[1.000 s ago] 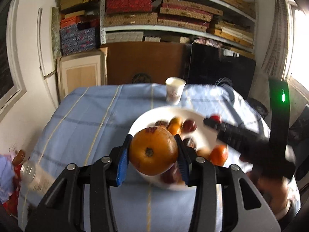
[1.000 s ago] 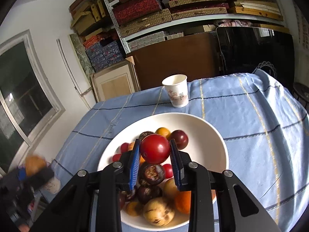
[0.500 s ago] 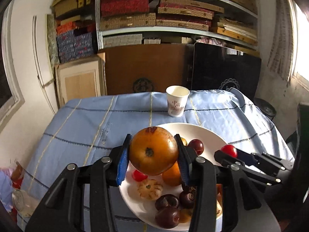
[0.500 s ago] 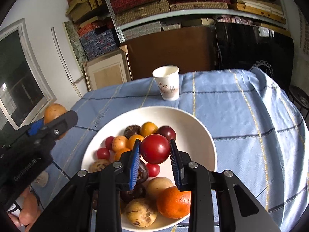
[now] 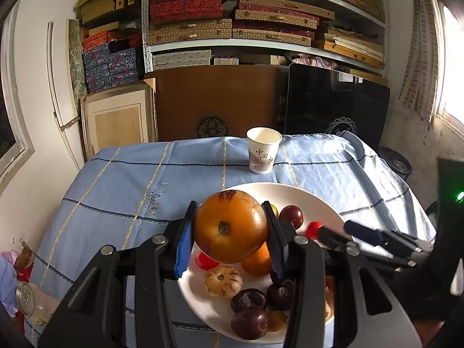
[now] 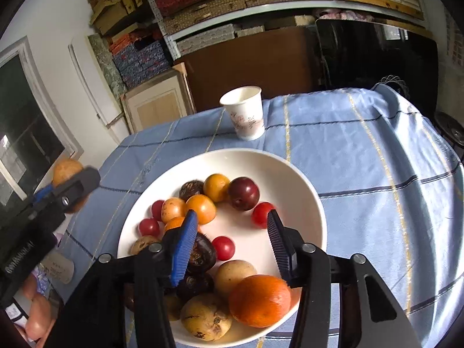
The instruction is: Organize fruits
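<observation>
My left gripper (image 5: 230, 232) is shut on a large orange-brown fruit (image 5: 230, 230), held above the near left part of the white plate (image 5: 319, 200). The same gripper shows at the left of the right wrist view, with the fruit (image 6: 65, 168) in it. My right gripper (image 6: 231, 216) hangs over the plate (image 6: 290, 168) with its jaws opening and nothing pressed between the pads. A small red fruit (image 6: 262, 214) lies on the plate just inside the right finger. Several red, orange, yellow and dark purple fruits fill the plate's near half.
A paper cup (image 5: 263, 150) stands on the blue checked tablecloth (image 5: 130, 191) behind the plate. A can (image 5: 26, 295) sits low at the table's left edge. Shelves of boxes and leaning boards stand beyond the table. A person's hand (image 6: 34, 319) holds the left gripper.
The right gripper's jaws have parted and the red fruit they held now lies on the plate. The left gripper with its fruit drew closer to the plate, then kept still.
</observation>
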Available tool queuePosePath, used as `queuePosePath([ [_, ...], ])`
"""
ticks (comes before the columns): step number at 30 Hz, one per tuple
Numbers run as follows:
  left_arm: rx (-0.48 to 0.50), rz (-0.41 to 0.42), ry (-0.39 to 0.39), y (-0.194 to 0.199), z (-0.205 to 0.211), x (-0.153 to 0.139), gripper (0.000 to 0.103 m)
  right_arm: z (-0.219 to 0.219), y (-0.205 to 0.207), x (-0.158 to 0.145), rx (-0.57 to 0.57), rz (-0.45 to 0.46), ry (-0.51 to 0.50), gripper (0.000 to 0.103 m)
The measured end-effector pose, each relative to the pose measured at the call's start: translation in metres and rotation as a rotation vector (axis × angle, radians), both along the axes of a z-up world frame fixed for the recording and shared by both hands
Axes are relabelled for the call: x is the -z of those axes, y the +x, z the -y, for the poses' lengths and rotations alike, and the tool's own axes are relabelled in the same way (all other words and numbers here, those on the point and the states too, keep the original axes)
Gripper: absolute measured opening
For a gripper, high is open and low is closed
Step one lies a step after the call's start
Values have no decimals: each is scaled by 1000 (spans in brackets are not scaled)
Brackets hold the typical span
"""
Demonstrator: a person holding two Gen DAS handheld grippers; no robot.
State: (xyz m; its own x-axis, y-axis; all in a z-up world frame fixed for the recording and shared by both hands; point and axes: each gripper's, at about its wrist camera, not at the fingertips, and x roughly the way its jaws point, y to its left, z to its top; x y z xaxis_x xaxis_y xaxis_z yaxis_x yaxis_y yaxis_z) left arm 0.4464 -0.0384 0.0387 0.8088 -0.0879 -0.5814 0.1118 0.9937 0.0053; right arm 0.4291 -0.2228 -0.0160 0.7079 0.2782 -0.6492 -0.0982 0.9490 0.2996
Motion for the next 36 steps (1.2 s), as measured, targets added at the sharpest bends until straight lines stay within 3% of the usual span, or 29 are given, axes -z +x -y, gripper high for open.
queuePosePath([
  [6, 19, -59, -11, 14, 2, 18, 43, 18, -9, -19, 50, 29, 37, 52],
  [14, 3, -133, 20, 31, 6, 48, 44, 11, -15, -27, 23, 47, 13, 53],
  [16, -17, -110, 35, 28, 6, 45, 56, 9, -16, -27, 21, 50, 7, 53],
  [18, -37, -64, 55, 22, 6, 36, 74, 9, -18, -30, 22, 59, 4, 57],
  [21, -54, -3, 79, 9, 8, 21, 85, 10, -24, -37, 31, 82, -1, 65],
  [30, -13, 113, 81, -40, 12, -25, 98, 9, -54, -71, 22, 176, -35, 99],
  [36, -9, 114, 100, -64, 8, -33, 98, 17, -74, -81, 72, 203, -37, 99],
])
